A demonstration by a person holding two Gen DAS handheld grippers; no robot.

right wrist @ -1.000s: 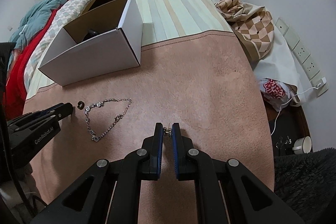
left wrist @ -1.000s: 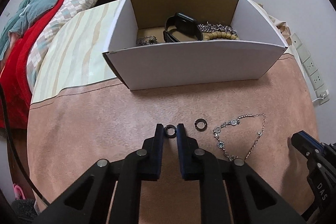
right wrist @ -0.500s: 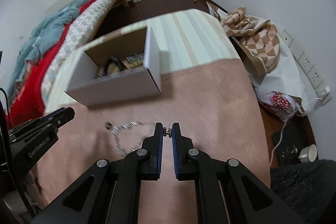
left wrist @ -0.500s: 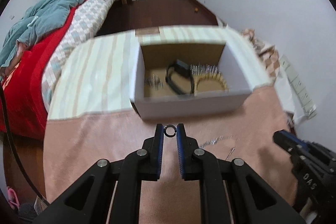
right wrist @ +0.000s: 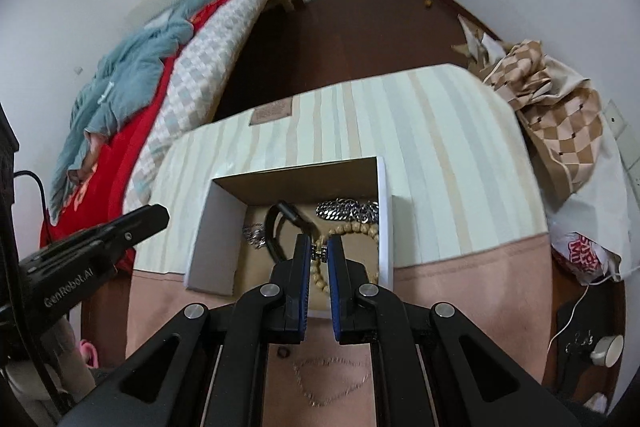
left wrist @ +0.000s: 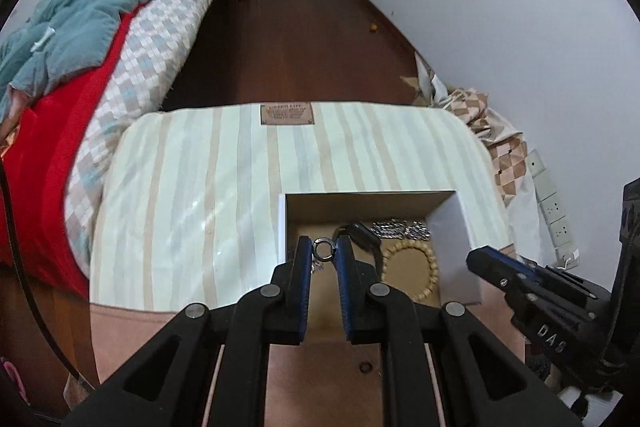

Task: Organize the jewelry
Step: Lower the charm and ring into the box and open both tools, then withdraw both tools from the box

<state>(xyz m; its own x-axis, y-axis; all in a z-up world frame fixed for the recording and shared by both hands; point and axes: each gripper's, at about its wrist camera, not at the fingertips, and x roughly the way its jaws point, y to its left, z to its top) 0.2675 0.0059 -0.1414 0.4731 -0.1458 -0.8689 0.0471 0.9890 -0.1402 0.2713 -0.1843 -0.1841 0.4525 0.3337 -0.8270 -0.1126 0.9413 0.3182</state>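
My left gripper [left wrist: 323, 250] is shut on a dark ring [left wrist: 323, 251] and holds it above the open white cardboard box [left wrist: 454, 251]. My right gripper [right wrist: 319, 251] is shut on a small silver piece of jewelry [right wrist: 319, 252], also above the box [right wrist: 212, 239]. Inside the box lie a black watch band [right wrist: 276, 227], a silver chain bracelet [right wrist: 344, 209] and a wooden bead bracelet [left wrist: 412, 267]. A second dark ring [left wrist: 364, 367] and a thin chain necklace [right wrist: 332, 379] lie on the pink surface below the grippers.
The box stands where the pink cloth [right wrist: 460, 299] meets a striped cream cushion [left wrist: 192, 203]. A bed with red and teal bedding [left wrist: 72, 39] is on the left. A checked cloth heap [right wrist: 560, 123] and wall sockets [left wrist: 554, 203] are on the right.
Both grippers rose from the pink surface and moved forward over the box, each keeping its piece. The ring and necklace left on the cloth now lie beneath them.
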